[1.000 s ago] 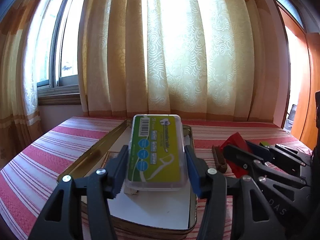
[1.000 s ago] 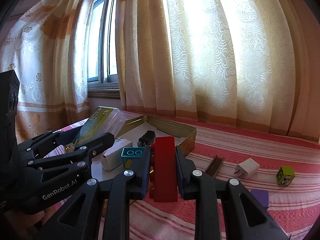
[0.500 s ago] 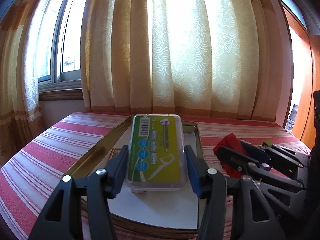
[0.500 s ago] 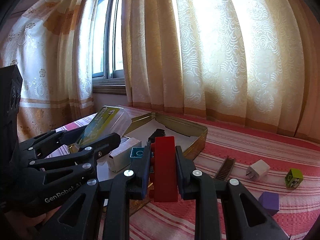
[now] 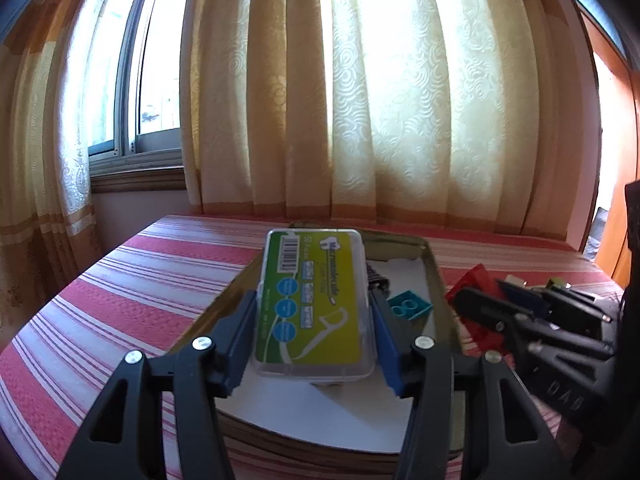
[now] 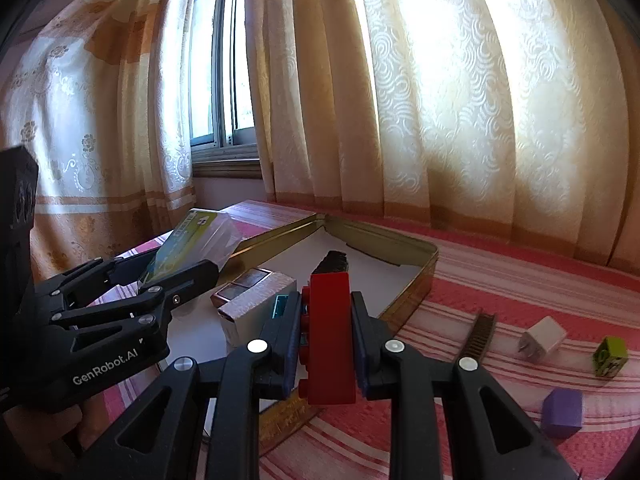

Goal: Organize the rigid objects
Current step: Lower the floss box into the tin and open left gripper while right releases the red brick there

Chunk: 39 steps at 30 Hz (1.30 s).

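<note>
Gold tin (image 6: 416, 276) waits mid-frame: left tongs (image 5: 312, 320) clench the floss box (image 5: 314, 300), right tongs (image 6: 326, 340) the red brick (image 6: 330, 336); next, lowering both inside.

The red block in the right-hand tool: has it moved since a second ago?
Yes. The red block, clamped in the right gripper, has advanced over the gold tin's near rim.
</note>
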Motion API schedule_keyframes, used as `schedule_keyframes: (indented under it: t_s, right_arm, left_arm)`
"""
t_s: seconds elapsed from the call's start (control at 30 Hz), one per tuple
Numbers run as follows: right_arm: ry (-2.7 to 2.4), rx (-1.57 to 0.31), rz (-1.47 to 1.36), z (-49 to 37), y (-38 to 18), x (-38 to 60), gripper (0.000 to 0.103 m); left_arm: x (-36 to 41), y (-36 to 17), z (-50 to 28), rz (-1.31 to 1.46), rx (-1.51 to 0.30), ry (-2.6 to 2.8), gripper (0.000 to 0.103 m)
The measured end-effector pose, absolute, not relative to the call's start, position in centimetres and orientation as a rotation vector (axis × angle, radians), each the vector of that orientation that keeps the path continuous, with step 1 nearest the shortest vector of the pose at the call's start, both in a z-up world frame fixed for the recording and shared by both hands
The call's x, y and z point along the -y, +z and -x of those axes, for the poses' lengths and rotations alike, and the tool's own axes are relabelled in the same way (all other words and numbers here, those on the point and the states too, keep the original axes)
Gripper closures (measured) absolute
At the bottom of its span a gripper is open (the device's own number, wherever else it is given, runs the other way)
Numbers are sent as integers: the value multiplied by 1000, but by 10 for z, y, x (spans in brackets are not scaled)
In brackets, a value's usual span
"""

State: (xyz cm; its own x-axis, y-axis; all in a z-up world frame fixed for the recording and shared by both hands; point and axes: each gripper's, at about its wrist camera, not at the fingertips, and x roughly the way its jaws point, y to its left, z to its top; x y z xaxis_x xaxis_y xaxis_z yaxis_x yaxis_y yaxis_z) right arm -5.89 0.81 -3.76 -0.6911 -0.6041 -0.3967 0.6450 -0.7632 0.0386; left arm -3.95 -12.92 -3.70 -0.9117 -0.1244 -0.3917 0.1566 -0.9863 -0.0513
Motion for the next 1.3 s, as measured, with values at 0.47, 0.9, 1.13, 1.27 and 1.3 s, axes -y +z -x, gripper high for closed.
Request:
schedule_keyframes:
  t_s: [0.47, 0.9, 1.13, 1.27, 1.3]
  right_arm:
    - [-2275, -100, -689, 111, -25, 46, 78]
    - [-2252, -27, -730, 133, -31, 54, 32]
    - [-2334, -9, -663, 116, -18, -7, 29]
    - [-2455, -15, -670, 112, -20, -62, 29]
    - [-2493, -17, -679, 111, -21, -75, 29]
  left_arm:
    - [167, -39, 91, -857, -173, -2898, 49]
    - [178, -39, 83, -798, -170, -2809, 1]
    - [144, -22, 70, -749, -156, -2888, 0]
    - [101, -19, 72, -761, -110, -2978, 1]
    - [92, -19, 75, -771, -99, -2996, 1]
